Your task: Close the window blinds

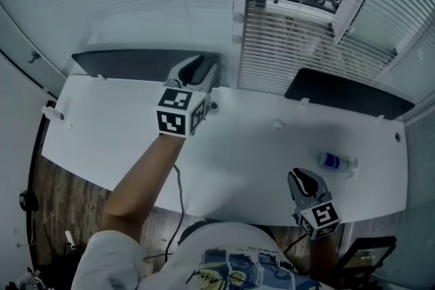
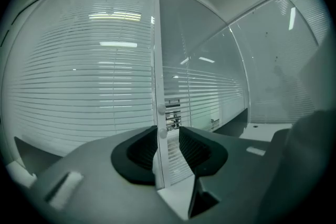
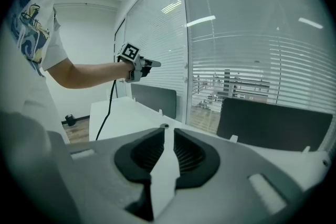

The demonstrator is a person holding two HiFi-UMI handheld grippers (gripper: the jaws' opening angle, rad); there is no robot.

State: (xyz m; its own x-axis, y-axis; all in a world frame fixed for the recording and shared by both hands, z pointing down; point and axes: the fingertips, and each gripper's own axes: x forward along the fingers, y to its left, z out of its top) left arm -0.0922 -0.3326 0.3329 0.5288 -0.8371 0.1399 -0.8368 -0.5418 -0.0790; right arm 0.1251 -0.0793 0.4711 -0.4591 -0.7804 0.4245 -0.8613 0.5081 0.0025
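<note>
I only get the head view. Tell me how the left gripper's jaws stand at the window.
Observer: Left gripper view: the left gripper has its jaws apart, gripping nothing. The window post shows through the gap, with two small knobs on it.
Operator: Now report the right gripper.
Observer: Right gripper view: the right gripper is open and empty, with only the desk behind its gap.

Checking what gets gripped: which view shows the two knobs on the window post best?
The left gripper view: the knobs sit close, straight ahead of the open fingers. The head view shows them small from above; the right gripper view, tiny and far.
</note>
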